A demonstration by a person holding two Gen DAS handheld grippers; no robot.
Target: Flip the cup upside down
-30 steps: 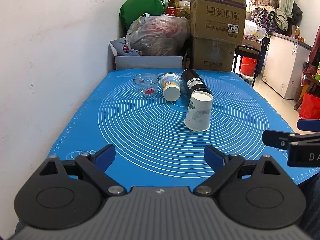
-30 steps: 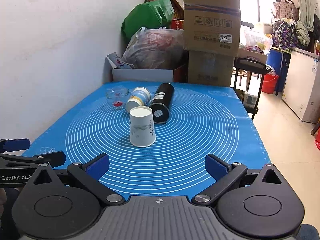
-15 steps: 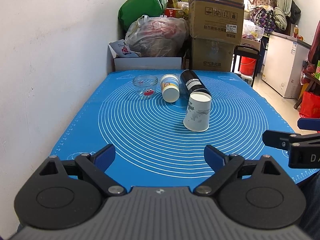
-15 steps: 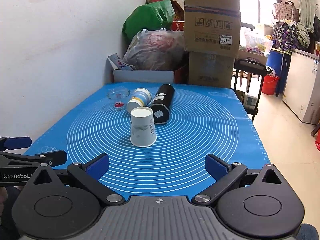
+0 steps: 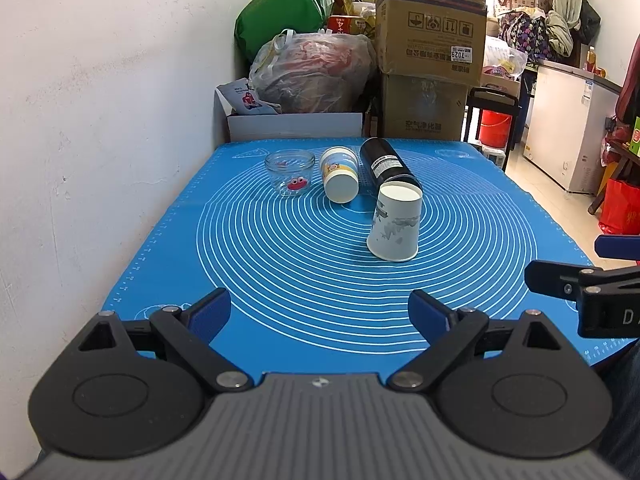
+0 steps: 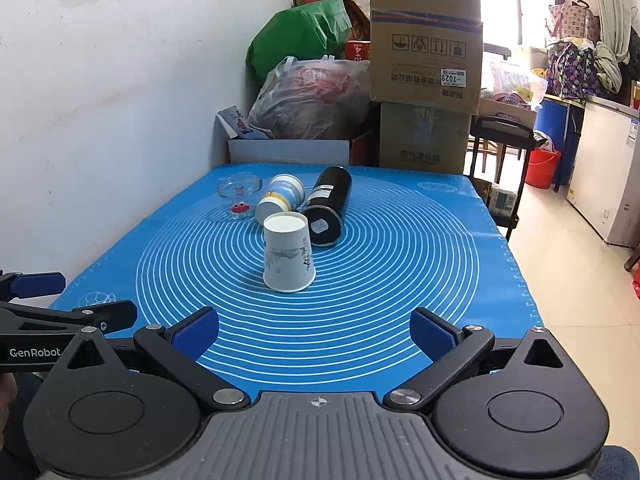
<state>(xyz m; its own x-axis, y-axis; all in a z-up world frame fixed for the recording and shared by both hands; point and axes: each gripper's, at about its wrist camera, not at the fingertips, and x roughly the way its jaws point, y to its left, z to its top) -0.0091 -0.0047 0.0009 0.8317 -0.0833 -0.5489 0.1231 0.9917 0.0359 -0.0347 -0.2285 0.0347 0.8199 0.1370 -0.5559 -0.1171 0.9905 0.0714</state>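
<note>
A white paper cup (image 5: 395, 224) with a grey print stands upside down, wide rim down, near the middle of the blue mat (image 5: 280, 264). It also shows in the right wrist view (image 6: 287, 258). My left gripper (image 5: 320, 312) is open and empty, near the mat's front edge, well short of the cup. My right gripper (image 6: 316, 328) is open and empty too, at the front edge. Each gripper shows at the side of the other's view: the right one (image 5: 584, 280) and the left one (image 6: 60, 316).
Behind the cup lie a black bottle (image 5: 386, 162) and a white and yellow jar (image 5: 339, 174) on their sides, with a small glass jar (image 5: 290, 172) upright to their left. A white wall (image 5: 100, 120) runs along the left. Boxes (image 5: 430, 52) and bags stand behind the table.
Both views have shifted only slightly. The cup and the other objects have not moved, and both grippers stay open.
</note>
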